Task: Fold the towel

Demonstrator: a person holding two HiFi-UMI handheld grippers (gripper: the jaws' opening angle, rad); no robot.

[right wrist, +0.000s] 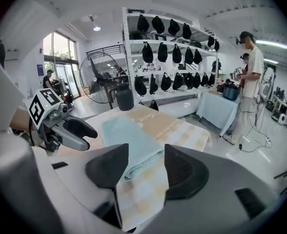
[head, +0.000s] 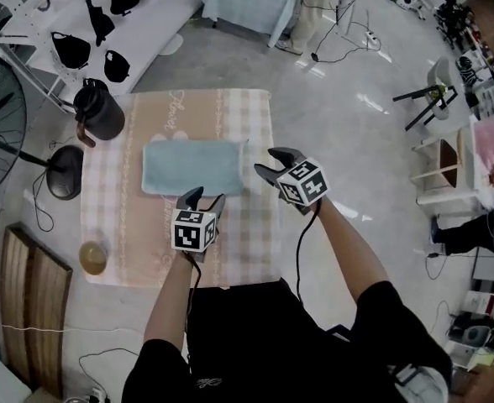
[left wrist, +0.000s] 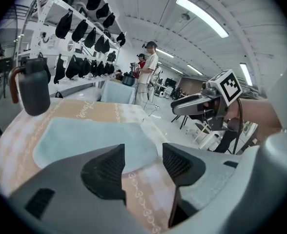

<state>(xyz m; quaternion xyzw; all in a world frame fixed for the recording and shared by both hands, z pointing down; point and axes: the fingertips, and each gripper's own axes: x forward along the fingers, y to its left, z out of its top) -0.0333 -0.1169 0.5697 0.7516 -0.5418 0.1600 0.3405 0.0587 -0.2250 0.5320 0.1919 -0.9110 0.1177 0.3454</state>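
A light blue towel [head: 193, 166] lies folded into a flat rectangle on the peach checked tablecloth [head: 249, 242]. My left gripper [head: 202, 198] hovers open just beyond the towel's near edge, with nothing between its jaws. My right gripper [head: 269, 163] stands open at the towel's right end, also empty. In the left gripper view the towel [left wrist: 85, 139] spreads ahead of the left gripper [left wrist: 142, 156], and the right gripper [left wrist: 194, 104] hangs to the right. In the right gripper view the towel's layered end [right wrist: 136, 147] lies just ahead of the right gripper [right wrist: 146, 164], with the left gripper [right wrist: 77, 133] at the left.
A black jug [head: 101, 112] stands at the table's far left corner, and a small brown bowl [head: 92, 258] sits near the front left. A fan base [head: 65, 172] and a wooden bench [head: 28, 309] stand left of the table. A person [left wrist: 149, 72] stands beyond it.
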